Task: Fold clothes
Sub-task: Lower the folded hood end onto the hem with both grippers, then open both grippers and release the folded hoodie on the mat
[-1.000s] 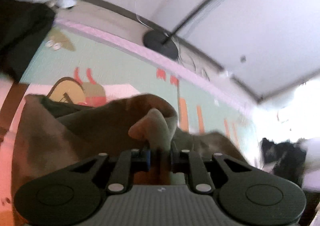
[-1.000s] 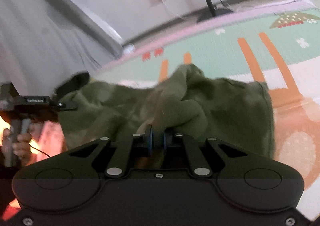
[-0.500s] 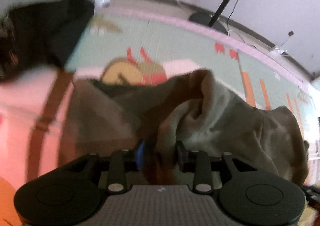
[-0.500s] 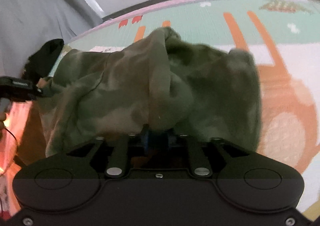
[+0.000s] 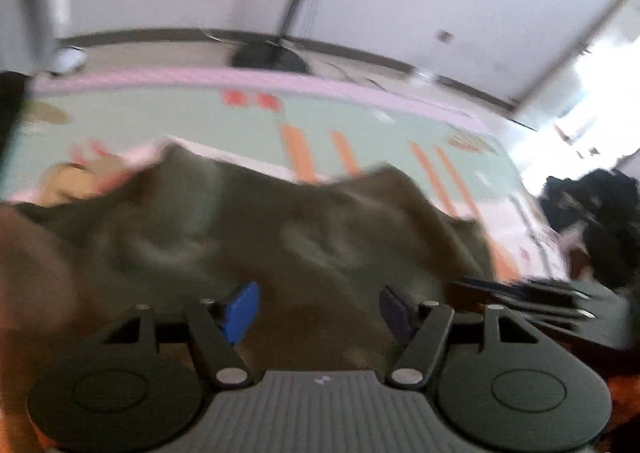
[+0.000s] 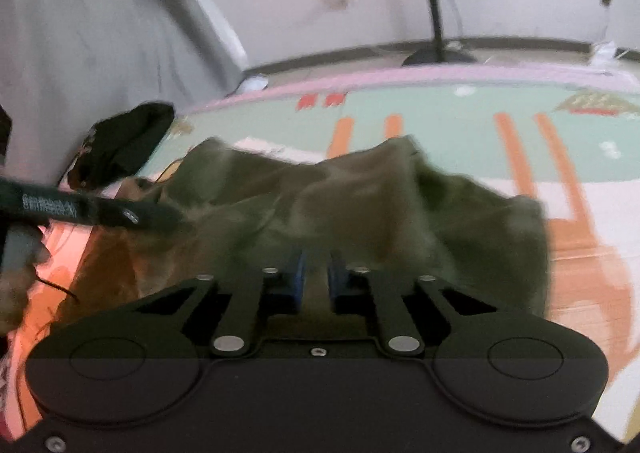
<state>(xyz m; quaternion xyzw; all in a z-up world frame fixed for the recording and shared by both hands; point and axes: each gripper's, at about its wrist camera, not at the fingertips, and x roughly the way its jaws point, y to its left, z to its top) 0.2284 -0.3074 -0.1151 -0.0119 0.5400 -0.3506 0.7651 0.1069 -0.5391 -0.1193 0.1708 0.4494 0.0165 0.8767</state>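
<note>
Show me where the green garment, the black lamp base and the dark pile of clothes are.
green garment (image 6: 360, 213), right wrist view, on the rumpled middle of the cloth.
black lamp base (image 5: 270, 59), left wrist view, on the round foot beyond the mat.
dark pile of clothes (image 5: 592, 213), left wrist view, on the heap at the right edge.
</note>
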